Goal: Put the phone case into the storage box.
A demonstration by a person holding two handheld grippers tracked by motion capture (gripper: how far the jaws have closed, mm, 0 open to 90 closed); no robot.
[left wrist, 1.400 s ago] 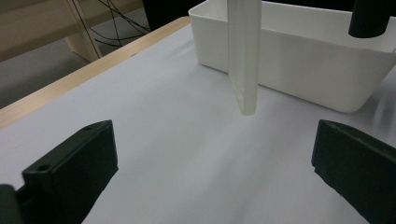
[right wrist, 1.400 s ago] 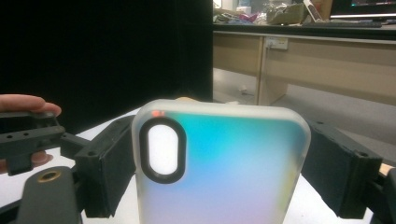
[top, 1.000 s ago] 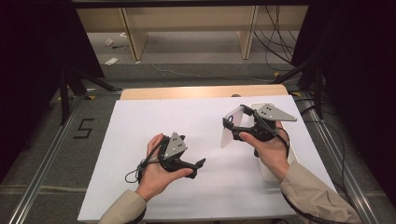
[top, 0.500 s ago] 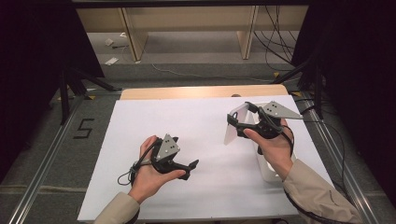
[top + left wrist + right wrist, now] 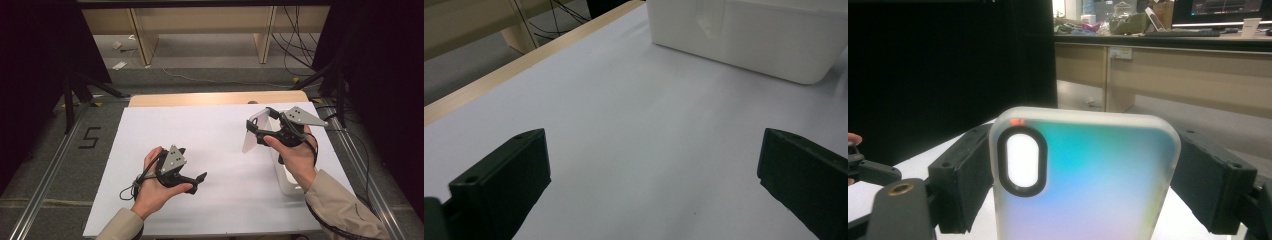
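The high view looks down on a desk [image 5: 215, 150] covered in white, with the person's forearms coming in from the bottom edge. The right tool [image 5: 261, 129] is raised over the right part of the desk, and its jaws are clamped on the two long edges of a phone case [image 5: 251, 134], which hangs upright and pale between them, clear of the surface. Just below and behind that hand lies a white box [image 5: 285, 180] on the desk near its right edge, partly hidden by the wrist and sleeve. The right gripper view looks along the black jaws, one on each side of the case [image 5: 1083, 175]: its back is frosted with a blue-to-pink sheen and has a black-rimmed oval camera opening near the upper left corner, and the case stands straight up in the grip. The left tool [image 5: 200, 180] sits low over the front left part of the desk, well apart from the case, held in the person's left hand [image 5: 152, 185] with its cable trailing to the side. In the left gripper view its jaws stand wide with bare white desk between them, and the white box [image 5: 749, 35] shows farther off, resting flat.
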